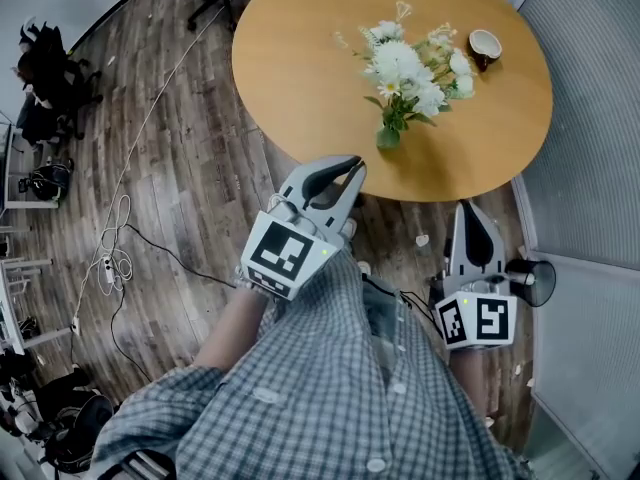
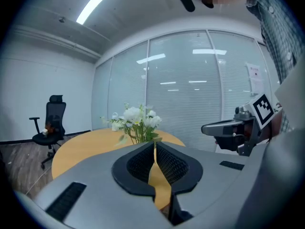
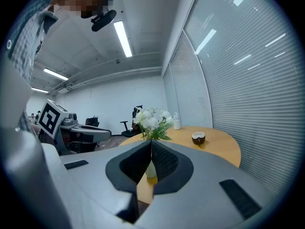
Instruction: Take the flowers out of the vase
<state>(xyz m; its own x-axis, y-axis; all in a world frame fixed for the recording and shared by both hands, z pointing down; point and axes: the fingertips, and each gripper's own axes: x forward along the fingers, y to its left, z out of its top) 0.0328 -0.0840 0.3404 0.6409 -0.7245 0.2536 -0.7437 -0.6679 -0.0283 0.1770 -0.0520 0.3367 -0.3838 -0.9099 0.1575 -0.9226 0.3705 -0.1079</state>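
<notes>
Resting in vase (image 1: 388, 137) on table (image 1: 300, 78): flowers (image 1: 410, 68), untouched.

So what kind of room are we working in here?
Probably an office meeting space: a round wooden table carrying flowers, a black office chair nearby, and glass partition walls with blinds.

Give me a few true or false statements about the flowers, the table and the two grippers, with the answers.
1. The flowers stand in the vase on the table. True.
2. The left gripper holds a stem. False: its fingers are shut on nothing, well short of the vase.
3. A small cup sits on the table, apart from the vase. True.
4. The right gripper is wide open. False: it is shut and empty.
5. The table is square. False: it is round.
</notes>
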